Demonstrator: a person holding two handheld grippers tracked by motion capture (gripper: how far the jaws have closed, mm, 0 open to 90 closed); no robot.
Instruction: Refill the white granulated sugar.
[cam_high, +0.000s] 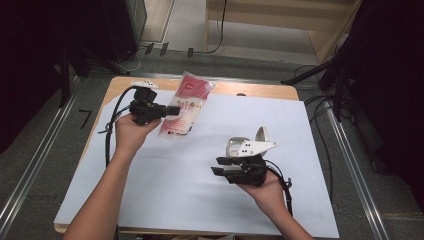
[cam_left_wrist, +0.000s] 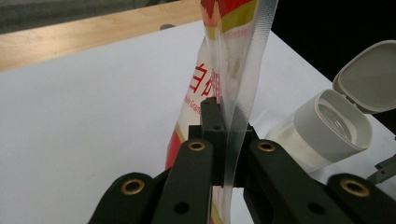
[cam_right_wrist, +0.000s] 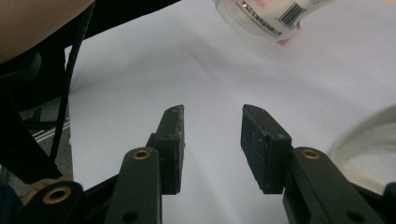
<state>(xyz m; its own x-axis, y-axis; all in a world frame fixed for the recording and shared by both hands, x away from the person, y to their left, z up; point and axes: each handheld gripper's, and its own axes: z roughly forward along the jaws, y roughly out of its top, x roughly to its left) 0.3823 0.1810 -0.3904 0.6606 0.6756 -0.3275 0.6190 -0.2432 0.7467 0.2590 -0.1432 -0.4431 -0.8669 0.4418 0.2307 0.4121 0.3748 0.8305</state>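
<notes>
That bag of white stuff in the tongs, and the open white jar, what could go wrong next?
1. The left tongs pinch the bag only by its thin clear side seam, so it might slip out or swing.
2. The jar stands right beside the right tongs, whose jaws stand apart with nothing between them. A bump could tip it over.
3. The jar's mouth looks narrow, so pouring might spill onto the white sheet.

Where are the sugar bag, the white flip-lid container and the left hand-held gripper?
sugar bag (cam_high: 184, 106): high view, middle of the printed front.
white flip-lid container (cam_left_wrist: 327, 133): left gripper view, rim of the open mouth.
left hand-held gripper (cam_left_wrist: 224, 128): left gripper view, jaw tips clamped on the bag's clear edge.
</notes>
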